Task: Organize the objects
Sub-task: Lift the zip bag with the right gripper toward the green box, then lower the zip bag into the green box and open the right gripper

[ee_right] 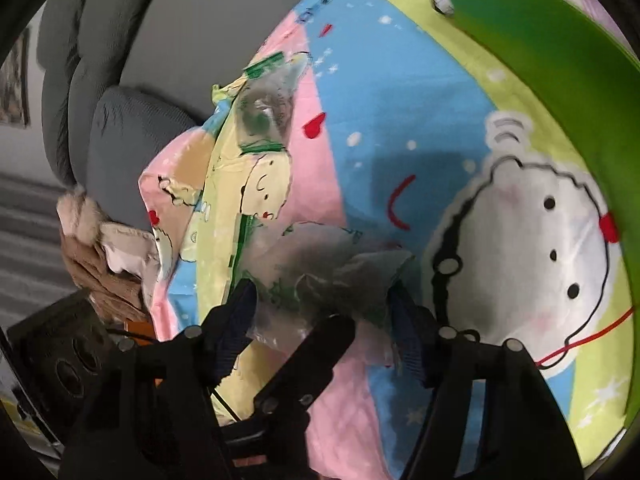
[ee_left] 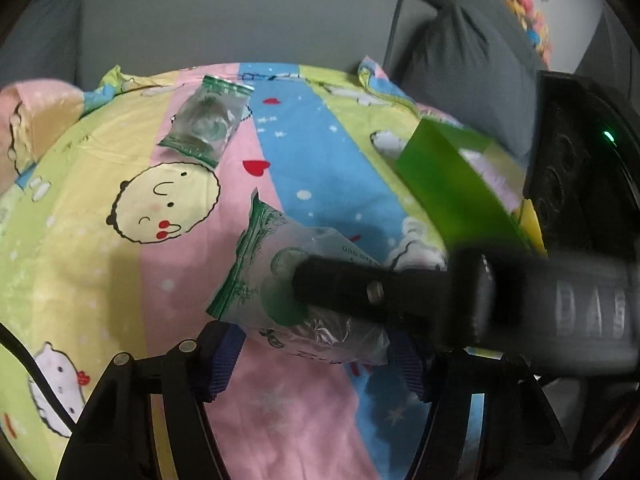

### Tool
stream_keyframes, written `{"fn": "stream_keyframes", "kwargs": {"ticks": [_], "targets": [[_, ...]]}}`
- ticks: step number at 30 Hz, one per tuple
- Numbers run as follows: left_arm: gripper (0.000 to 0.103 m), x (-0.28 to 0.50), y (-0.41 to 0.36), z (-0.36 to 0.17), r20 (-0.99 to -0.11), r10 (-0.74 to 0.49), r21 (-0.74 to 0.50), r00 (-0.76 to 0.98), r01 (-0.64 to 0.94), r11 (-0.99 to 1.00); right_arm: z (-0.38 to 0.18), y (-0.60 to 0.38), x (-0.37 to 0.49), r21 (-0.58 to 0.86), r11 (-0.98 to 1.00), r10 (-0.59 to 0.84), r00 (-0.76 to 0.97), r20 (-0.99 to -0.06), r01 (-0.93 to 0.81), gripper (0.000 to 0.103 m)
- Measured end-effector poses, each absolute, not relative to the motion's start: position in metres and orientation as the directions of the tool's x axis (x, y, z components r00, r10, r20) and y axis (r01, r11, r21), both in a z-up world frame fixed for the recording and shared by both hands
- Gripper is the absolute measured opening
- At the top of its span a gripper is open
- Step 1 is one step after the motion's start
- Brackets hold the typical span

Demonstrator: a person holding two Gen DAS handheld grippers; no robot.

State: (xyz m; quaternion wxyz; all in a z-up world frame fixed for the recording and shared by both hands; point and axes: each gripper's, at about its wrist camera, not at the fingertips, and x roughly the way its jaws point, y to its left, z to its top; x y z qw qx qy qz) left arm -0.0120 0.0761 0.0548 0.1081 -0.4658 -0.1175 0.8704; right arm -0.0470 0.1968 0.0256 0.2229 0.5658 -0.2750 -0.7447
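Note:
A clear snack packet with green print lies on a cartoon bedsheet. My left gripper is open, its blue pads on either side of the packet's near end. My right gripper reaches in from the right; one of its fingers lies across the packet. In the right wrist view the right gripper is open around the same packet, and a left finger crosses below. A second packet lies farther back, also in the right wrist view.
A green box stands open at the right on the sheet; its wall fills the right wrist view's upper right. Grey sofa cushions rise behind. A plush toy lies at the sheet's left edge.

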Motion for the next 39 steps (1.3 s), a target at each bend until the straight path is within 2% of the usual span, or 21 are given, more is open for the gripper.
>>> {"fn": "stream_keyframes", "kwargs": {"ticks": [2,4,7,10,12,16,19,21,25,29,33,36,39], "targets": [[0.068,-0.011,0.078,0.061,-0.778,0.314,-0.323,-0.545,-0.081,-0.943,0.037,0.193,-0.041,0.621,-0.777,-0.622,-0.284,-0.730,0.104,0.065],[0.068,-0.006,0.087,0.076,-0.761,0.281,-0.276,-0.585,-0.100,-0.956,0.046,0.199,-0.037,0.620,-0.776,-0.621,-0.310,-0.720,0.115,0.065],[0.068,0.005,0.098,0.103,-0.695,0.249,-0.201,-0.674,-0.150,-0.968,0.062,0.208,-0.036,0.671,-0.729,-0.667,-0.360,-0.652,0.135,0.065],[0.068,0.011,0.098,0.119,-0.601,0.365,-0.326,-0.711,-0.198,-0.924,0.086,0.221,-0.033,0.692,-0.708,-0.677,-0.417,-0.607,0.142,0.065],[0.068,0.008,0.110,0.128,-0.579,0.430,-0.367,-0.693,-0.249,-0.896,0.109,0.232,-0.025,0.641,-0.746,-0.634,-0.485,-0.602,0.179,0.065],[0.068,-0.004,0.154,0.142,-0.593,0.423,-0.265,-0.686,-0.330,-0.906,0.134,0.261,-0.013,0.568,-0.794,-0.573,-0.580,-0.579,0.217,0.065],[0.068,-0.019,0.182,0.146,-0.572,0.483,-0.295,-0.663,-0.383,-0.875,0.136,0.300,-0.016,0.629,-0.763,-0.559,-0.640,-0.527,0.150,0.065],[0.068,-0.032,0.201,0.145,-0.580,0.535,-0.318,-0.615,-0.434,-0.843,0.134,0.325,-0.019,0.657,-0.751,-0.520,-0.672,-0.528,0.065,0.065],[0.068,-0.048,0.226,0.140,-0.564,0.614,-0.345,-0.552,-0.519,-0.782,0.141,0.354,-0.019,0.587,-0.809,-0.402,-0.726,-0.558,-0.003,0.066],[0.068,-0.065,0.238,0.131,-0.568,0.619,-0.361,-0.542,-0.512,-0.780,0.137,0.372,-0.033,0.591,-0.807,-0.383,-0.751,-0.538,-0.011,0.066],[0.068,-0.081,0.240,0.111,-0.625,0.591,-0.382,-0.510,-0.460,-0.801,0.112,0.383,-0.053,0.629,-0.774,-0.393,-0.726,-0.564,-0.070,0.065],[0.068,-0.086,0.236,0.100,-0.658,0.556,-0.389,-0.508,-0.403,-0.829,0.093,0.387,-0.066,0.687,-0.721,-0.435,-0.711,-0.552,-0.091,0.065],[0.068,-0.080,0.231,0.097,-0.667,0.552,-0.399,-0.502,-0.385,-0.832,0.081,0.385,-0.070,0.683,-0.709,-0.394,-0.706,-0.588,-0.174,0.066]]}}
